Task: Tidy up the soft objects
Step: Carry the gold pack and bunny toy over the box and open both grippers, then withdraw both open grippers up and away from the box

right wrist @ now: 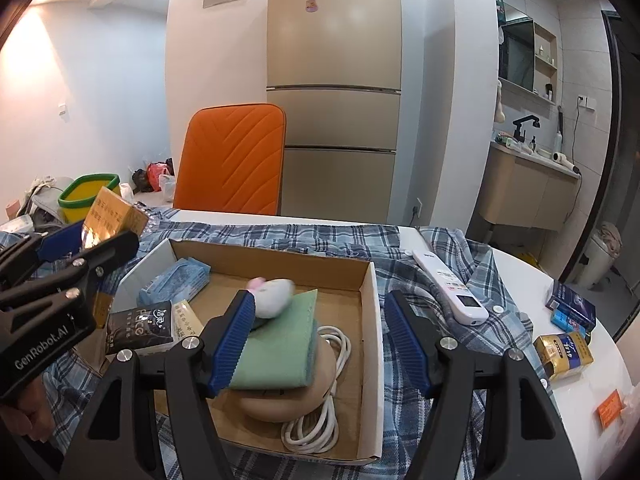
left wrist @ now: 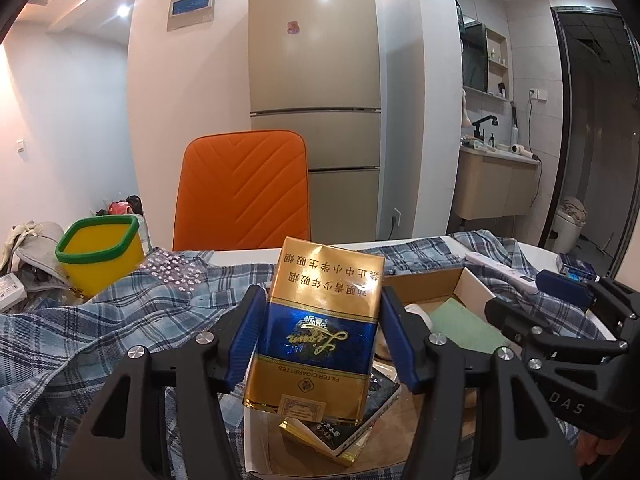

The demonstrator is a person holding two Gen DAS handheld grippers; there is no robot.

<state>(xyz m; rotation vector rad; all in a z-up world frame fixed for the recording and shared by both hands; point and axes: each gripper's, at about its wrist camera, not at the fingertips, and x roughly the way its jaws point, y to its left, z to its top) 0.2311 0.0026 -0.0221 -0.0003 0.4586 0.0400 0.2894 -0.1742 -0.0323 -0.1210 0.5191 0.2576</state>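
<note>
I am holding a gold and blue cigarette carton (left wrist: pixel 316 332) upright in my left gripper (left wrist: pixel 320 336), its jaws clamped on the carton's sides. It is hovering over the near-left part of an open cardboard box (right wrist: pixel 370 320) sitting on a plaid cloth (right wrist: pixel 492 320) spread across the bench.

My right gripper (right wrist: pixel 320 340) is hanging over the middle of the box with its jaws standing apart and nothing pressed between them. A small white plush toy (right wrist: pixel 274 294), blurred, is lying at about twelve o'clock from those jaws, on a folded green cloth (right wrist: pixel 280 348). That cloth is resting on a tan rounded object (right wrist: pixel 280 402) beside a coiled white cable (right wrist: pixel 320 420).

The stack looks unsteady, so I judge the toy could roll off the green cloth. My left blue pad is almost touching that cloth, so any move could drag it. The carton is glossy and rigid and may slip onto the dark tissue pack (right wrist: pixel 140 326) at nine o'clock. A white remote (right wrist: pixel 450 286) at two o'clock is lying outside the box.
</note>
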